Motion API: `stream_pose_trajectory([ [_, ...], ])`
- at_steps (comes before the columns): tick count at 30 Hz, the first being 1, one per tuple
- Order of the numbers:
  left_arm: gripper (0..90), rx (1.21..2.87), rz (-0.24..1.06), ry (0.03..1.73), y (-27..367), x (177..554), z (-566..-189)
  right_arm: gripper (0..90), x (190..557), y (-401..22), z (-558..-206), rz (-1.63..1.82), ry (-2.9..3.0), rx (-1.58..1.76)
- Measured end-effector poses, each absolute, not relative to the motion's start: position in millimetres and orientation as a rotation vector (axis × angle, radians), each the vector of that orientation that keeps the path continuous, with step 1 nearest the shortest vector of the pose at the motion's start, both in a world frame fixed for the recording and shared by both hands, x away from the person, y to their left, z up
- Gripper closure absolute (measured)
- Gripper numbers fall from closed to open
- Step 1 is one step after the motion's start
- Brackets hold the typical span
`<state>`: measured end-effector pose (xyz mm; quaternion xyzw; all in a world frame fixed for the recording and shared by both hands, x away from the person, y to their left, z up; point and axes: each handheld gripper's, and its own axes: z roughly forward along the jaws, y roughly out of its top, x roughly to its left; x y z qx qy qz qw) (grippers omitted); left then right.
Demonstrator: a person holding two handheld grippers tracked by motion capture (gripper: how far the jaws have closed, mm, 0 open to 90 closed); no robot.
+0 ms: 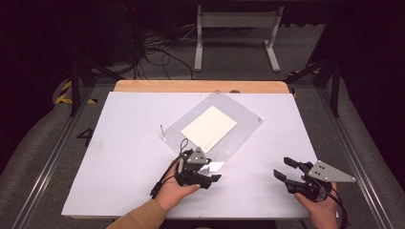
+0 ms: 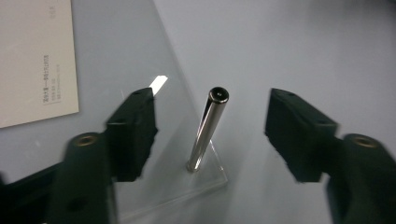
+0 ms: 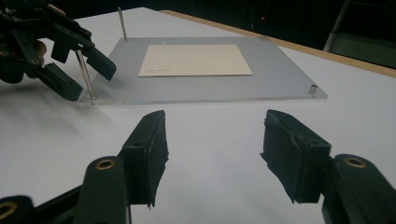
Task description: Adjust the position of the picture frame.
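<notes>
A clear acrylic plate [image 1: 239, 136] lies at an angle on the white table, with a cream card [image 1: 208, 126] on top of it. At the plate's near corner a thin metal post [image 2: 201, 140] stands upright. My left gripper [image 1: 213, 171] straddles that post; its jaws are open, with a gap on each side of the post, as the left gripper view shows. The right gripper view shows the same post [image 3: 89, 88] between those jaws. My right gripper [image 1: 282, 167] hovers open over bare table at the right, with nothing between its fingers [image 3: 149, 140].
A second tall post [image 1: 162, 130] stands at the plate's left corner and a short stub [image 3: 313, 88] at another corner. The white table [image 1: 124, 157] has a wooden strip [image 1: 200, 86] along its far edge. A white stand [image 1: 236, 28] and cables are on the floor beyond.
</notes>
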<state>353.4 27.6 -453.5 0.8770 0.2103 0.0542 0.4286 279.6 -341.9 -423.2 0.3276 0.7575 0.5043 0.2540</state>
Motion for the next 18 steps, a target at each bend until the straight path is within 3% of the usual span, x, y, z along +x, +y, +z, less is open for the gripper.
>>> stream_pose_trajectory([
  [3,57.8,2.196,0.178,0.538,25.1,352.6,-455.2,39.4,279.9,-341.6,-423.3,1.372,2.060,0.887],
  [5,75.5,2.194,0.189,0.539,25.0,352.0,-455.3,39.4,279.9,-341.6,-423.1,1.373,2.060,0.884],
  [6,75.5,2.191,0.195,0.538,25.8,351.6,-454.8,39.4,279.9,-341.6,-423.1,1.373,2.060,0.884],
  [7,83.5,2.191,0.207,0.537,26.4,351.1,-454.2,39.5,279.9,-341.6,-423.0,1.373,2.059,0.885],
  [14,84.5,2.207,0.224,0.565,38.7,352.0,-446.5,39.5,283.5,-339.0,-422.7,1.386,2.062,0.877],
  [18,84.4,2.159,0.228,0.645,71.1,357.4,-437.3,40.7,287.3,-336.3,-420.2,1.382,2.071,0.871],
])
